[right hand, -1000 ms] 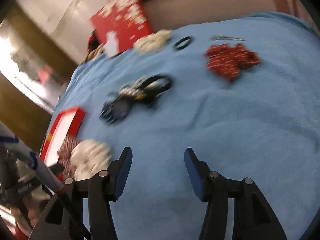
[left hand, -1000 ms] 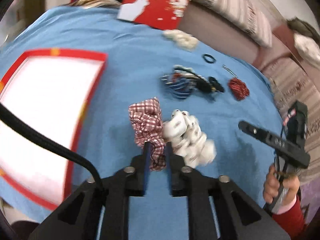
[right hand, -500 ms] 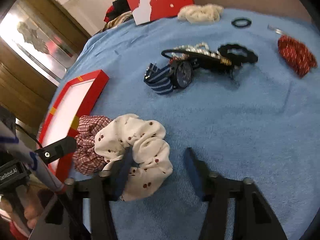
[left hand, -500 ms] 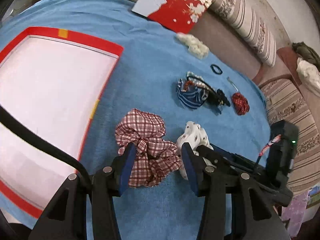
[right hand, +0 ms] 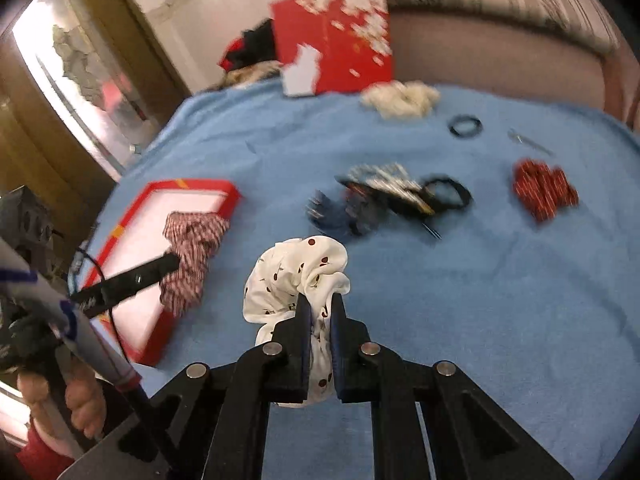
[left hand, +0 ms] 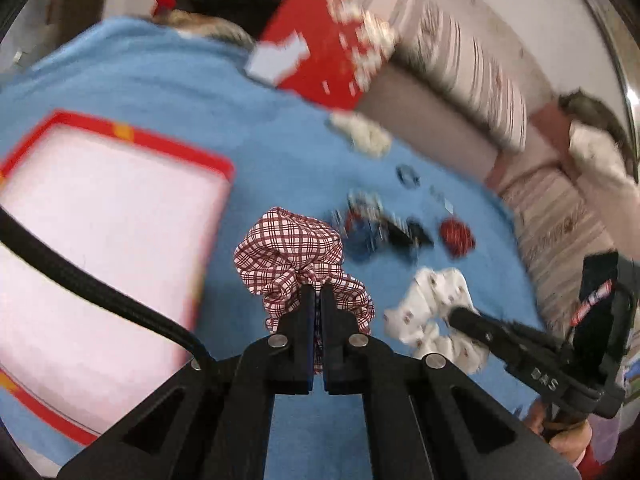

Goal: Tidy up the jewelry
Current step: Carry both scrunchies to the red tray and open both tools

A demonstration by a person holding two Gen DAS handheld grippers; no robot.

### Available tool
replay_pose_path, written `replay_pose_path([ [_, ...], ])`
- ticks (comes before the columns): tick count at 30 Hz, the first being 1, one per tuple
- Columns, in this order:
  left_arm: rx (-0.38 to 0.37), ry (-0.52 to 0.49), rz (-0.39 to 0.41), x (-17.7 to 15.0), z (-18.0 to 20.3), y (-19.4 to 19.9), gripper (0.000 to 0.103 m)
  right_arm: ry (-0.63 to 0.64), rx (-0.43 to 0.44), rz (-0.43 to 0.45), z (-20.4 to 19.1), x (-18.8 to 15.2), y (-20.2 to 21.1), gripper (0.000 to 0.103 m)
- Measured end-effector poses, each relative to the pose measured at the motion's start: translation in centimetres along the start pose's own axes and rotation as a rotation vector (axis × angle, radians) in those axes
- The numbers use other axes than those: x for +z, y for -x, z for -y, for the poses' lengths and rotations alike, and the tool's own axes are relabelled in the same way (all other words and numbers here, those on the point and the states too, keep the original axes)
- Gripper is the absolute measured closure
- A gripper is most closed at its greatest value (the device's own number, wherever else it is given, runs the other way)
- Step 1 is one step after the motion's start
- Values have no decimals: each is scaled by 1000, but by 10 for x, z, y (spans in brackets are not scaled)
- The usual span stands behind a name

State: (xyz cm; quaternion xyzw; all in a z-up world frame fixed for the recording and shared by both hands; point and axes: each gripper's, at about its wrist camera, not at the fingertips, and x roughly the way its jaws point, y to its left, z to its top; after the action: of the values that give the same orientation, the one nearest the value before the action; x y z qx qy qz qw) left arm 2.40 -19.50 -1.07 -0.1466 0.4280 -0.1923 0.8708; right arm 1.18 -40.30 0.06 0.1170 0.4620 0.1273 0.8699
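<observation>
My left gripper point(left hand: 316, 294) is shut on a red-and-white plaid scrunchie point(left hand: 292, 256), held above the blue cloth beside the red-rimmed white tray point(left hand: 132, 138). In the right wrist view the plaid scrunchie point(right hand: 192, 236) hangs over the tray's edge point(right hand: 192, 186). My right gripper point(right hand: 319, 302) is shut on a white scrunchie with red dots point(right hand: 300, 268), lifted off the cloth. The white scrunchie also shows in the left wrist view point(left hand: 432, 312).
On the blue cloth point(right hand: 480, 300) lie a pile of watch, beads and black bands point(right hand: 384, 196), a red scrunchie point(right hand: 544, 192), a black hair tie point(right hand: 464, 126), a cream scrunchie point(right hand: 400, 98) and a hairpin point(right hand: 528, 142). A red box point(right hand: 336, 36) stands at the back.
Both grippers have shut, the left on the plaid scrunchie, the right on the white dotted one, and both scrunchies are lifted. The left one has moved toward the tray.
</observation>
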Motion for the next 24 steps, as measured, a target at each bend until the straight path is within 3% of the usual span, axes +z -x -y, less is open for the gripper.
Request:
replay_pose_path([
  [5,174,50,124,30,-54,44,101,82,91,-17,-63,16,-1,94],
  [12,351,196,106,58,-157,54,101,218,132,-93,-159,24,-53,94],
  [17,351,257,110,78,-202,41,101,314,31,-95,-196,39,-93,94],
  [24,263,314,110,90,-229,17,101,289,-110,-125,-191,70,-156,93],
])
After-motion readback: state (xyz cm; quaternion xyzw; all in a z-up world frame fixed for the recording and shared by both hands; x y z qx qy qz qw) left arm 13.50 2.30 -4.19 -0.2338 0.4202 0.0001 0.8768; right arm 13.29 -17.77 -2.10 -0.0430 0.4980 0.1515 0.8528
